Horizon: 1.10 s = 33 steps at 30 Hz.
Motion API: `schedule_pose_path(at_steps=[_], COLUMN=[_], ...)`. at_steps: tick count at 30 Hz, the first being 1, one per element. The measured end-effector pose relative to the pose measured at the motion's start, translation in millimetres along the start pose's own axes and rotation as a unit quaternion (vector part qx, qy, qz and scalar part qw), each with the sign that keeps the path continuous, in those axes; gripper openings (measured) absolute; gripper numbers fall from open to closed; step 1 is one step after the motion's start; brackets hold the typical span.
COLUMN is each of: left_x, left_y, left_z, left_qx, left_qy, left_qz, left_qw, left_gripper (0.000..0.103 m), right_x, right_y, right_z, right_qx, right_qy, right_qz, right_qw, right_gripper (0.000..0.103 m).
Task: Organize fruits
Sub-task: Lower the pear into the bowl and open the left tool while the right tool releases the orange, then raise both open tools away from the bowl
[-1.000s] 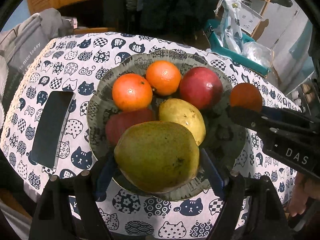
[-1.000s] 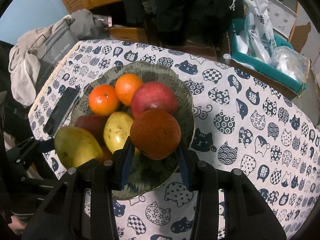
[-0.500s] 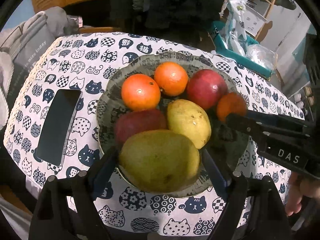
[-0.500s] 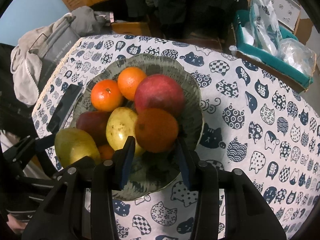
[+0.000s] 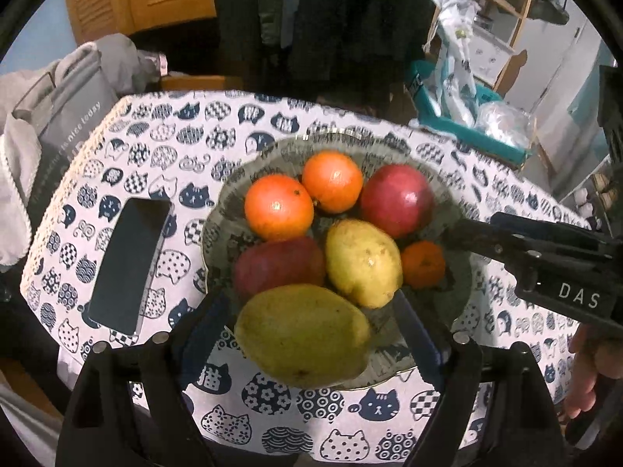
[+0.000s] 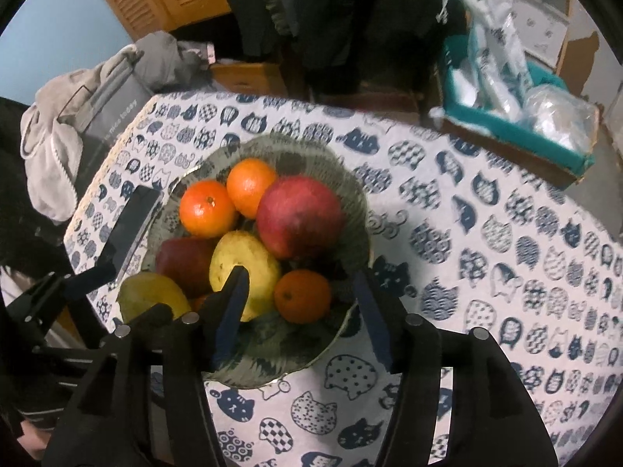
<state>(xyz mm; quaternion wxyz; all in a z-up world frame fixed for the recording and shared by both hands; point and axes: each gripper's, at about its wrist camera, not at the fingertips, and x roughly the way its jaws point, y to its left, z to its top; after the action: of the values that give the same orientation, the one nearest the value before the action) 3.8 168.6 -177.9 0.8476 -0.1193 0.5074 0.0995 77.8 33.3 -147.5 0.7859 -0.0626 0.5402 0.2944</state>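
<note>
A patterned glass bowl (image 5: 456, 284) holds two oranges (image 5: 278, 206), a red round fruit (image 5: 396, 199), a yellow pear (image 5: 362, 260) and a red mango (image 5: 278, 262). At its near rim lies a green mango (image 5: 301, 334). My left gripper (image 5: 307, 297) stands open around the mango, with a gap on each side. A small orange (image 6: 303, 295) rests in the bowl beside the pear. Above it, my right gripper (image 6: 300, 272) has its jaws opening, and the pads are clear of the orange. The right gripper also shows in the left wrist view (image 5: 467, 229).
A black phone (image 5: 128, 268) lies on the cat-print tablecloth left of the bowl. A grey bag (image 5: 58, 124) hangs off the table's far left. A teal box (image 5: 467, 109) of plastic bags stands beyond the far right edge. A person's hand (image 5: 588, 369) holds the right gripper.
The right gripper brought the small orange down into the bowl beside the pear and opened off it. The left jaws widened away from the green mango, which stayed at the near rim.
</note>
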Motion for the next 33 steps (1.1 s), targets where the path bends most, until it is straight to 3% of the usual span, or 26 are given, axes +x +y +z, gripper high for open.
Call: schedule_pose_path(at_steps=[9,19,24,29,33], left_x=[-46,-96,-122,-148,-166], left_y=[-8,-32,-44,-51,-56], left_z=[14,24,28,30,31], left_qx=[-0.008,0.016,0.036,0.046,0.055], left_qy=[-0.054,-0.106,-0.136,-0.174,-0.197], left_qz=[-0.023,-0.039,-0.029,-0.026,-0.024], left_qw=[0.9983,0.9934,0.9897,0.9833,0.9785], left_gripper=[0.087,0.089,0.09,0.101,0.102], right_x=[-52,-126,-162,-195,-219], right_y=[-3,-7,-8,-7,-8], right_z=[7,6,2,-6,-18], right_qx=[0.001,-0.002,-0.004,-0.006,-0.001], right_qy=[-0.058,-0.137,-0.174,-0.208,-0.235], right_qz=[-0.038,-0.077,-0.095,-0.103,-0.108], right_qw=[0.998,0.987,0.98,0.973,0.966], right_gripper=[0.073,0.079,0.08,0.08,0.081])
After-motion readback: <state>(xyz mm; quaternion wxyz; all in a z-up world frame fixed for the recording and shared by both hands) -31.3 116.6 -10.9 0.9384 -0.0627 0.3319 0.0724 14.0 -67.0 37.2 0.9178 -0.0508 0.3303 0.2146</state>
